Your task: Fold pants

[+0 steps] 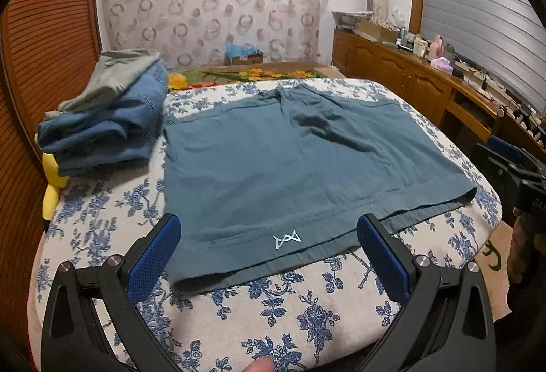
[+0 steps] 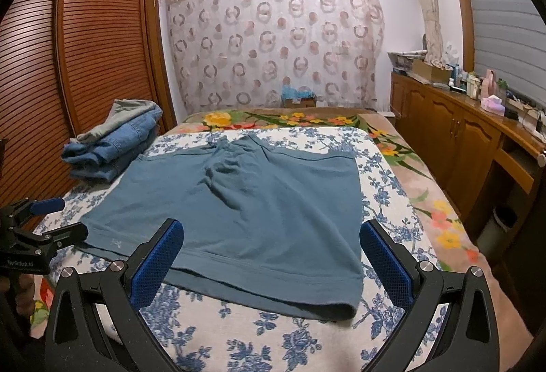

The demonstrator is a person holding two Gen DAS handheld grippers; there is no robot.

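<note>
Blue-flowered white bedspread (image 1: 307, 314) carries flat teal cotton shorts (image 1: 290, 167), with folded denim jeans (image 1: 102, 133) stacked beside them. Left gripper (image 1: 269, 245) and right gripper (image 2: 273, 252) both hover wide apart over the near hem, holding nothing.

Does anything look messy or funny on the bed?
Mostly tidy. The teal cotton shorts lie flat on the blue-flowered white bedcover, but the cloth is bunched into wrinkles near the middle by the waistband. The stack of folded denim clothes beside them leans a little.
</note>
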